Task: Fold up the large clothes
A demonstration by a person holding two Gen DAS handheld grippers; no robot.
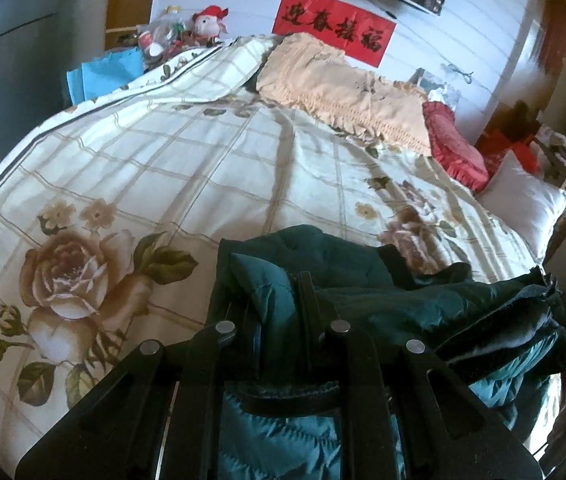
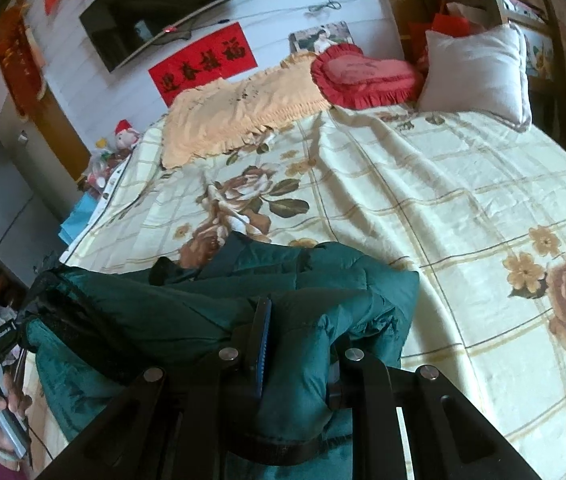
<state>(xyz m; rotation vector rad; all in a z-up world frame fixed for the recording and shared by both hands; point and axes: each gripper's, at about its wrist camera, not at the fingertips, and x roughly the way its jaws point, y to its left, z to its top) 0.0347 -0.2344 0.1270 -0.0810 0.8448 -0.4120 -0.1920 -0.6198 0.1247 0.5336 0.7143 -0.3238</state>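
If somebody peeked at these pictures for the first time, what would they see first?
Probably the puffy dark green jacket bunched up at the near edge of the bed, pinched by both the left gripper and the right gripper. Next, the big flowery bedspread under it, and the red banner on the white wall behind.

Soft daylight, mild blur, heavy fisheye bending and dark vignette at the edges.

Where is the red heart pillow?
The red heart pillow lies at the far edge of the bed, between the peach frilly cover and the white pillow.
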